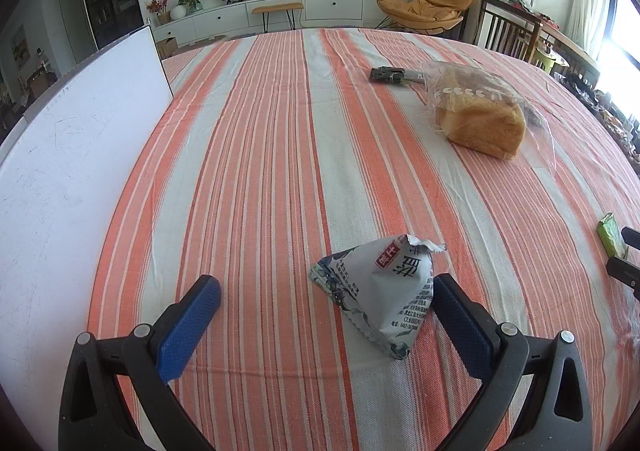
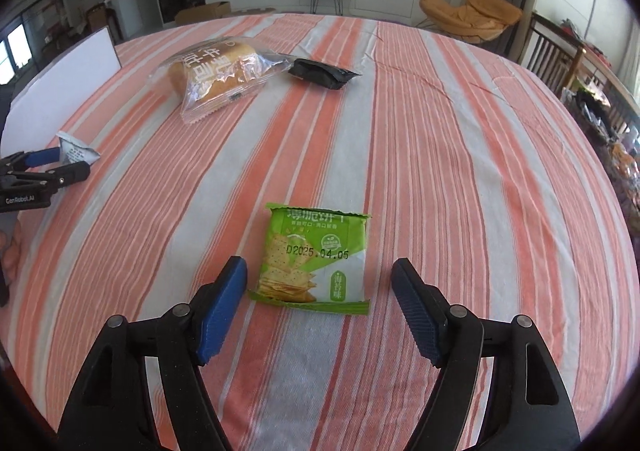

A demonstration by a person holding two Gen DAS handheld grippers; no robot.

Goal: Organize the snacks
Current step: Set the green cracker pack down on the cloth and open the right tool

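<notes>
A white snack packet lies on the striped cloth between the blue pads of my left gripper, which is open; the right pad is close beside the packet, the left pad well apart. My right gripper is open over a green cracker packet that lies flat on the cloth, with a gap on each side. The green cracker packet shows at the right edge of the left wrist view. My left gripper and the white snack packet show at the left of the right wrist view.
A bagged bread loaf and a small black packet lie farther back on the striped tablecloth. A white board stands along the table's left side. Chairs stand beyond the right edge.
</notes>
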